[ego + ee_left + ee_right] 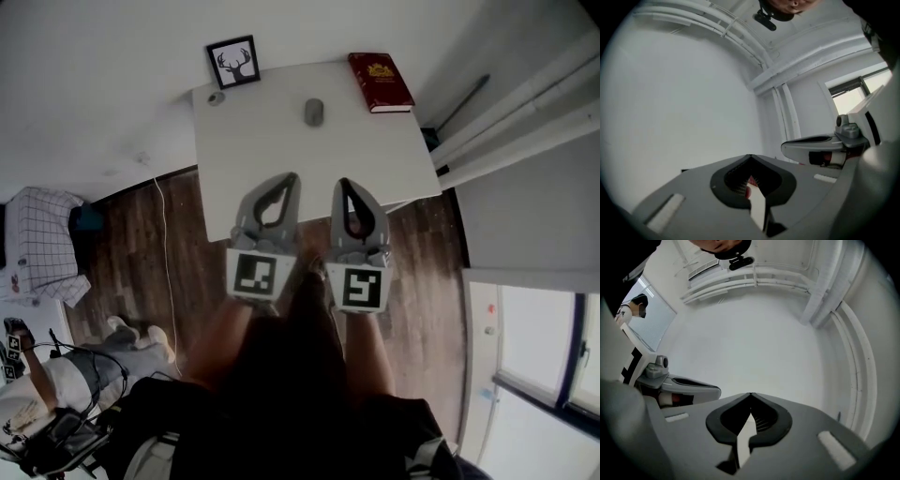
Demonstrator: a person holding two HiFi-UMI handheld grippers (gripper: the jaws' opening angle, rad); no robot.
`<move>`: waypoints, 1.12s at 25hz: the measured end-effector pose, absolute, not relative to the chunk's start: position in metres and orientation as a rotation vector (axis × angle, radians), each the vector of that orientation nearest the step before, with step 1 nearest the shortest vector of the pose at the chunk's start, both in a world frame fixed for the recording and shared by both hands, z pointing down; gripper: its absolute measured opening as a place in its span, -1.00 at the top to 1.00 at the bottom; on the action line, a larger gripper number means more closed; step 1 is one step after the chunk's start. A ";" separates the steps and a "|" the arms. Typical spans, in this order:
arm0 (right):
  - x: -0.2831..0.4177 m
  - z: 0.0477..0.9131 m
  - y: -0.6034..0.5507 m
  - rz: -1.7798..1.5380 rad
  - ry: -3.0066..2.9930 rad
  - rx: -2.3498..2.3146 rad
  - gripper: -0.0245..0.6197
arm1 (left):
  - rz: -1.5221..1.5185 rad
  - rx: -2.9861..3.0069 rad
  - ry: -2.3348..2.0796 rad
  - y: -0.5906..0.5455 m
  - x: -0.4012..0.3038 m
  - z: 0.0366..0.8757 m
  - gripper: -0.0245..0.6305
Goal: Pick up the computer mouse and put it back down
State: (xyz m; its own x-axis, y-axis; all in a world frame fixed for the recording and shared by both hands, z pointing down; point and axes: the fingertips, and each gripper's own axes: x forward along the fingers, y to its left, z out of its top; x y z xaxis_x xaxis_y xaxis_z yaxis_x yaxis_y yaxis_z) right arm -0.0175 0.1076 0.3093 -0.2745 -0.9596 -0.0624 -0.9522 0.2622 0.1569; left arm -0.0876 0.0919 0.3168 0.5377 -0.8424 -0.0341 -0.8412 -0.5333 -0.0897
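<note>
The left tongs [292,178] and right tongs [343,184] are pinched together, holding nothing. The computer mouse [314,112] lies on the white surface [262,141] at their twelve o'clock, well apart, with a red book [380,82] at its two o'clock. Seemingly, pickup and put-down both remain to do.

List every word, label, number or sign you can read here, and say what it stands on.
No text can be read in any view.
Red book: gold print on the cover, too small and blurred to read.
Framed picture: a deer head, no words.
Computer mouse: no label visible.
Left marker cube, right marker cube: black-and-white square patterns, no letters.
</note>
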 end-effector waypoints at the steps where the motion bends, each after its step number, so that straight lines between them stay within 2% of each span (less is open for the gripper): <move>1: -0.012 0.309 0.094 -0.251 -2.471 1.857 0.88 | -0.022 -2.665 1.474 0.078 -0.080 0.317 0.93; 14: 0.075 0.333 -0.033 -0.081 -2.519 1.837 0.88 | -0.154 -2.674 1.557 -0.043 0.003 0.345 0.93; 28: 0.048 0.387 -0.111 0.062 -2.484 1.753 0.88 | -0.238 -2.701 1.649 -0.123 -0.022 0.397 0.93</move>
State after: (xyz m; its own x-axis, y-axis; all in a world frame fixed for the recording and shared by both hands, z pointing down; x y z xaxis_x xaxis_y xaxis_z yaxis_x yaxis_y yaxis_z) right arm 0.0485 -0.1115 0.3869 -0.3322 -0.9373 0.1055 -0.9414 0.3364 0.0243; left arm -0.0224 -0.1231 0.3970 0.4487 -0.8819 0.1443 -0.8868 -0.4595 -0.0506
